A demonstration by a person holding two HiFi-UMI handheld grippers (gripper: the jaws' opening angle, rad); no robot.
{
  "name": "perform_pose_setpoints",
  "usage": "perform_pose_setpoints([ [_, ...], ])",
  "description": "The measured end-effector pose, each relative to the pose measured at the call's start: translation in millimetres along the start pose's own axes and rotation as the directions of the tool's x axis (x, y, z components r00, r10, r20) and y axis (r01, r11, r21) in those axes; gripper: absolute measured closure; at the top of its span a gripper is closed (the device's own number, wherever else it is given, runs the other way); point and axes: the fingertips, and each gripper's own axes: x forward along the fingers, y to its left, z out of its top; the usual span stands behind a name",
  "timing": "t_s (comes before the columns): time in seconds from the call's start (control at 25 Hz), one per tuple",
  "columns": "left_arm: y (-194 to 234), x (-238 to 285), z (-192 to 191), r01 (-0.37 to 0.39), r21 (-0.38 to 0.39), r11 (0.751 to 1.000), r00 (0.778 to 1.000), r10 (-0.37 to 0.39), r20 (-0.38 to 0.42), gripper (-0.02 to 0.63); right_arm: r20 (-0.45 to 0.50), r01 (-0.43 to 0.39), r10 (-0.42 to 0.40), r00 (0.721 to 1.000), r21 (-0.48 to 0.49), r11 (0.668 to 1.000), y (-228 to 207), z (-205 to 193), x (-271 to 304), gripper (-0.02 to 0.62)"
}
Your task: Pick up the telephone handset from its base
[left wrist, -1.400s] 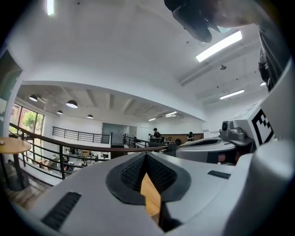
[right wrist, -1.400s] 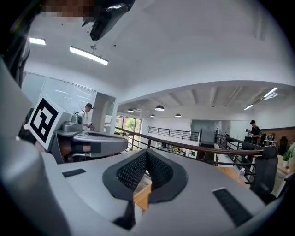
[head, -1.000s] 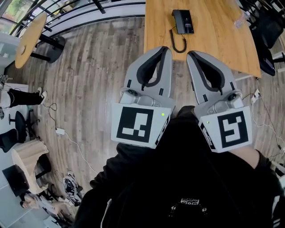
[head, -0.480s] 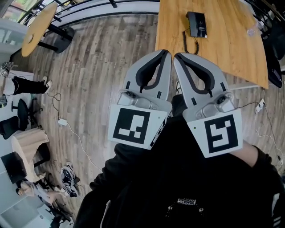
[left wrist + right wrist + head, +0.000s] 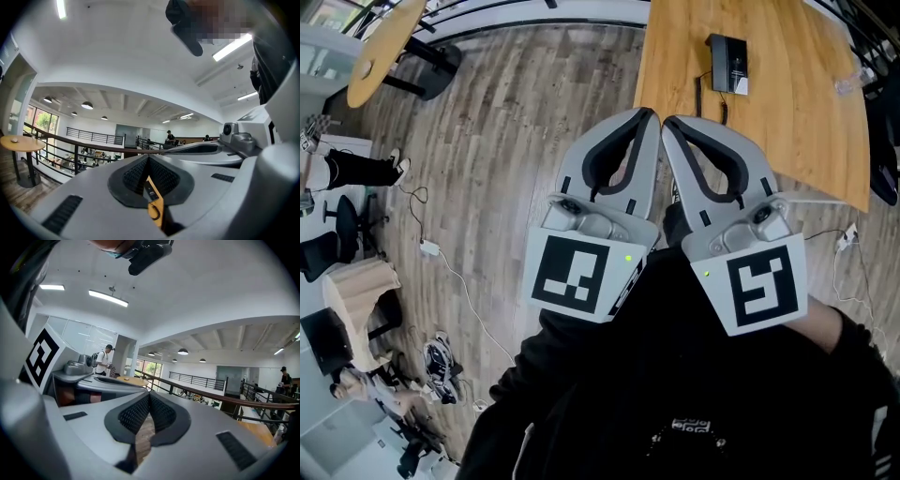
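A black telephone [image 5: 729, 64] with its handset on the base lies on the wooden table [image 5: 787, 112] at the top right of the head view; its coiled cord [image 5: 701, 92] trails toward the table's near edge. Both grippers are held side by side over the wood floor, short of that edge. My left gripper [image 5: 652, 114] is shut and empty. Beside it, my right gripper [image 5: 667, 122] is shut and empty too. In the left gripper view the telephone [image 5: 151, 191] shows small and far below the closed left gripper [image 5: 148, 158]. The right gripper [image 5: 149, 394] in its own view shows only floor.
A round wooden table [image 5: 380, 47] stands at the far left by a black railing [image 5: 534, 14]. A cable and plug [image 5: 427, 248] lie on the floor at the left. A clear bottle [image 5: 853, 82] lies on the table's right part, and dark chairs [image 5: 886, 178] stand beyond it.
The two grippers have drawn together, the right one swinging left until their tips almost meet. The table and telephone have slid right and slightly down in the head view.
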Motion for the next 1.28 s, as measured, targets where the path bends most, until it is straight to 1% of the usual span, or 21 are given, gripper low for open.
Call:
perform_pose_setpoints([
  [0.16, 14.3, 34.8, 4.8, 0.004, 0.017, 1.0, 1.0, -0.004, -0.001, 0.601, -0.008, -0.002, 0.002, 1.0, 0.031, 1.0, -28.4, -2.8, 22.9, 0.578],
  [0.32, 17.4, 69.6, 7.5, 0.017, 0.021, 1.0, 1.0, -0.017, -0.017, 0.601, 0.001, 0.005, -0.005, 1.0, 0.033, 0.999, -60.6, -3.5, 38.1, 0.578],
  [0.4, 18.8, 87.6, 10.7, 0.014, 0.019, 1.0, 1.0, -0.014, -0.025, 0.601, 0.0, 0.0, 0.0, 1.0, 0.054, 0.999, -77.5, -3.5, 45.7, 0.578],
  [0.6, 25.7, 133.6, 17.2, 0.01, 0.04, 0.999, 1.0, -0.009, -0.021, 0.601, 0.009, -0.006, 0.005, 1.0, 0.071, 0.997, -120.1, -4.1, 66.8, 0.578],
  [0.72, 32.2, 155.2, 15.9, 0.001, 0.043, 0.999, 0.999, 0.001, -0.033, 0.601, 0.013, -0.026, 0.025, 1.0, 0.088, 0.996, -136.9, -8.1, 78.5, 0.578],
  [0.88, 38.9, 179.0, 26.2, -0.003, 0.046, 0.999, 0.999, 0.004, -0.037, 0.601, 0.013, -0.034, 0.032, 0.999, 0.092, 0.995, -156.4, -2.1, 90.5, 0.578],
  [1.12, 38.3, 223.5, 15.5, 0.021, 0.049, 0.999, 0.998, -0.018, -0.062, 0.601, 0.023, -0.038, 0.035, 0.999, 0.112, 0.993, -197.1, -16.7, 105.1, 0.578],
  [1.28, 39.5, 249.5, 16.7, 0.039, 0.071, 0.997, 0.997, -0.034, -0.076, 0.601, 0.037, -0.028, 0.025, 0.999, 0.108, 0.994, -220.8, -17.5, 114.8, 0.578],
])
